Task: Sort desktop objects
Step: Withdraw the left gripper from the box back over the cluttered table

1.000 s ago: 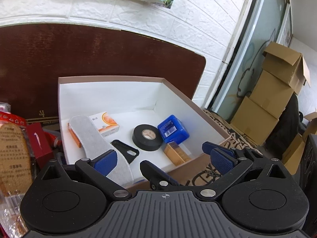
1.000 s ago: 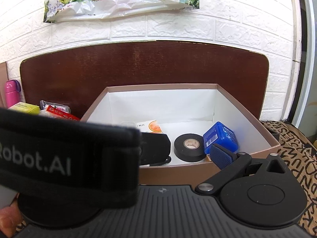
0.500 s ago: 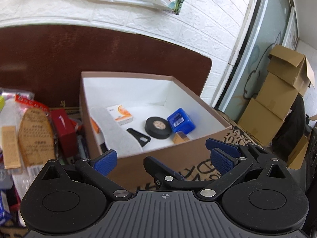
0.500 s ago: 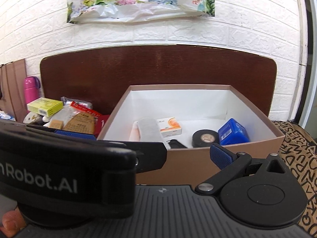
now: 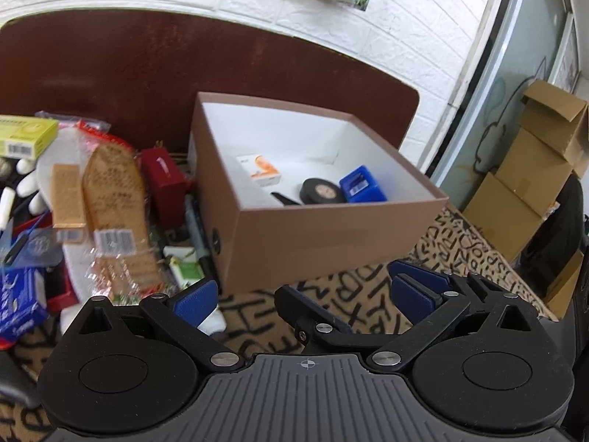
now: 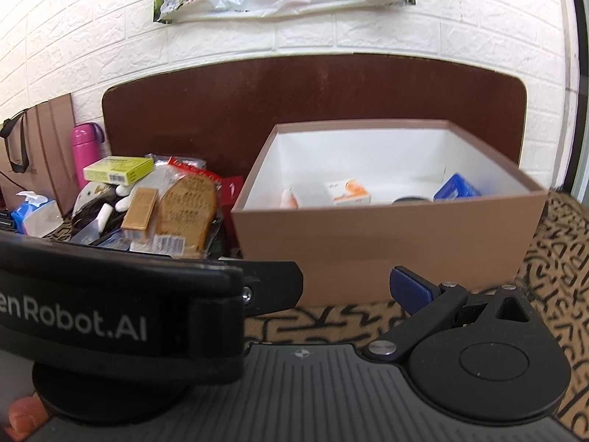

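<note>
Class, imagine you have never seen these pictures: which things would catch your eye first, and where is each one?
First comes the big brown box with its white inside, holding a blue block and a black tape roll. Left of the box sprawls a heap of packets, topped by a cork-brown insole in plastic. The left gripper hangs open and empty in front.

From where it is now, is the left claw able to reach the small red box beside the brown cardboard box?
Probably yes. The left claw is open and empty, the small red box lies uncovered left of the brown cardboard box, and only low clutter such as the wrapped brown insole lies between.
</note>
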The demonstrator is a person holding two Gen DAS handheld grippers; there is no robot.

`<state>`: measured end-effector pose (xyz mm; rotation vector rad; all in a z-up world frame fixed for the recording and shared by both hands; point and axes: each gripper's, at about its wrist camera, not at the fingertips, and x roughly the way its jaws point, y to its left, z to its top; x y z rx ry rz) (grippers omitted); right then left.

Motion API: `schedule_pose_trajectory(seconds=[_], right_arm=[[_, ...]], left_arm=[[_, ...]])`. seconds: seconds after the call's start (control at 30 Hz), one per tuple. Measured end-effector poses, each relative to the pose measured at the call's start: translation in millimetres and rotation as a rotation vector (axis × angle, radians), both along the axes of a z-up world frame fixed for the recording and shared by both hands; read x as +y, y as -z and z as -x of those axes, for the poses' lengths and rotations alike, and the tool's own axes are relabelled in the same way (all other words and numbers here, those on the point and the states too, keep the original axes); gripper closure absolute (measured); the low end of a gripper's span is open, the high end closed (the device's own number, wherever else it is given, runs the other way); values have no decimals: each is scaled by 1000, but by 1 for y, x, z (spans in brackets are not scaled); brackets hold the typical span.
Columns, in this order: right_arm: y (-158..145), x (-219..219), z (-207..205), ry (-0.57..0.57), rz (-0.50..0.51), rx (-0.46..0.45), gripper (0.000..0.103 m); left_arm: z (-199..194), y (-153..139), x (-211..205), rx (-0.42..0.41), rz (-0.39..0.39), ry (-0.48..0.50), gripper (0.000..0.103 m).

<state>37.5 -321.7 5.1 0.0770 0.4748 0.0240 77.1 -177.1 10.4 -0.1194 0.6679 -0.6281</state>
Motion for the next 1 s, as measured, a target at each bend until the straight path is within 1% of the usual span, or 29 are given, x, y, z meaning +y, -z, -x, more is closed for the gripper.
schedule_pose_trajectory(seconds=[0.33, 0.6, 0.7, 0.8, 1.0], right_arm=[[17, 17, 16, -29, -45, 55, 0], [24, 36, 24, -78, -41, 78, 0], [27, 46, 25, -102, -36, 92, 0], [28, 56, 25, -134, -33, 96, 0], [24, 75, 20, -198, -24, 72, 0]], left_arm=[[17, 18, 15, 59, -1, -24, 0], [32, 27, 35, 79, 16, -58, 0], [35, 32, 46, 95, 31, -79, 0], [37, 34, 61, 108, 64, -99, 0], [35, 30, 101, 90, 116, -157, 0]])
